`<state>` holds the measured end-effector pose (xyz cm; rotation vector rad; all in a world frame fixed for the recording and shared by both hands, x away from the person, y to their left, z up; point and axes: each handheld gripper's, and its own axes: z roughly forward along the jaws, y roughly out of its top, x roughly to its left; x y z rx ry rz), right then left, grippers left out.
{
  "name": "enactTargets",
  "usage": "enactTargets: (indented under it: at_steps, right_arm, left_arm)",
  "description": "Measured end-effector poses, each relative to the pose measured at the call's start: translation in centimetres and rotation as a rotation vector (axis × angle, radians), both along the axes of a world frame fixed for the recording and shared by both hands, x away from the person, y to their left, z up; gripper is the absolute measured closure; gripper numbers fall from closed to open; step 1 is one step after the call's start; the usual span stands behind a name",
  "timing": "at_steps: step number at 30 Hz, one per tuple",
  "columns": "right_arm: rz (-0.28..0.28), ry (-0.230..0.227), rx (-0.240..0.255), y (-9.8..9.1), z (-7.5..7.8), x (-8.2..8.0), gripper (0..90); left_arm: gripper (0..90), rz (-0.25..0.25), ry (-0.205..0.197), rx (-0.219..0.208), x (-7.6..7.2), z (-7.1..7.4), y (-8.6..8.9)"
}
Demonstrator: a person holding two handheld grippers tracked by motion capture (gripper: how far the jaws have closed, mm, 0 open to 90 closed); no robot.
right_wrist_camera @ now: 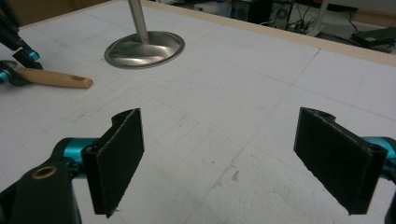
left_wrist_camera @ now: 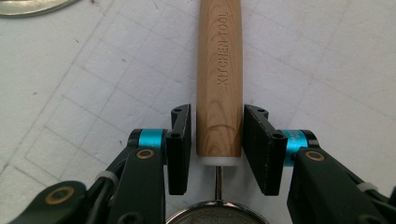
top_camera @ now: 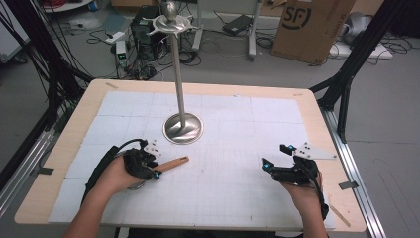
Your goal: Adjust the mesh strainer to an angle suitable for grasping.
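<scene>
A kitchen tool with a wooden handle (top_camera: 174,163) lies on the white mat left of centre; the handle (left_wrist_camera: 219,70) reads "KITCHEN TOOL", and a round metal rim (left_wrist_camera: 215,212) shows at its near end. My left gripper (top_camera: 156,166) straddles the handle's near end. In the left gripper view my left gripper (left_wrist_camera: 217,114) has a thin gap beside the left pad (left_wrist_camera: 180,149), so the pads are not pressing and it is open. My right gripper (top_camera: 275,155) rests at the right of the mat, and my right gripper (right_wrist_camera: 222,121) stands wide open and empty.
A tall metal stand (top_camera: 182,126) with a round base and hooked top rises at the mat's centre back; its base (right_wrist_camera: 144,49) also lies ahead of the right gripper. The wooden table (top_camera: 74,124) borders the mat. Cables, a cardboard box (top_camera: 309,25) and frames stand on the floor behind.
</scene>
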<state>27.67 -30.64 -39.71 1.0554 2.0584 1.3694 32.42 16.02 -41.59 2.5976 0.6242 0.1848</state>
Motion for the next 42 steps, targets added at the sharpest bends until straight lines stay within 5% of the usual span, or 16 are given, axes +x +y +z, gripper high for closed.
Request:
enactTargets:
  at_steps: [2,9,15,24,33,42]
  right_arm:
    - [-0.003,0.002,0.000,0.0,0.0,0.0,14.9]
    - [0.002,0.010,-0.009,0.3,0.0,0.0,15.0]
    - [0.003,0.006,-0.010,0.3,0.0,0.0,15.1]
    - [-0.006,0.005,-0.002,0.0,0.0,0.0,15.1]
    - [-0.009,0.006,-0.002,0.0,0.0,-0.1,15.1]
    - [-0.011,0.006,-0.002,0.1,0.1,0.0,15.1]
  left_arm:
    - [59.5,-0.003,0.006,0.034,0.4,0.1,-0.4]
    - [57.3,-0.006,0.024,0.037,0.6,0.1,-0.4]
    - [68.3,-0.022,0.021,0.038,0.3,0.1,-0.6]
    - [68.8,-0.016,0.019,0.030,0.1,0.2,-0.5]
    - [68.8,-0.049,-0.007,-0.070,-0.4,1.2,-0.1]
    - [68.8,-0.066,-0.060,-0.217,-1.0,3.0,0.9]
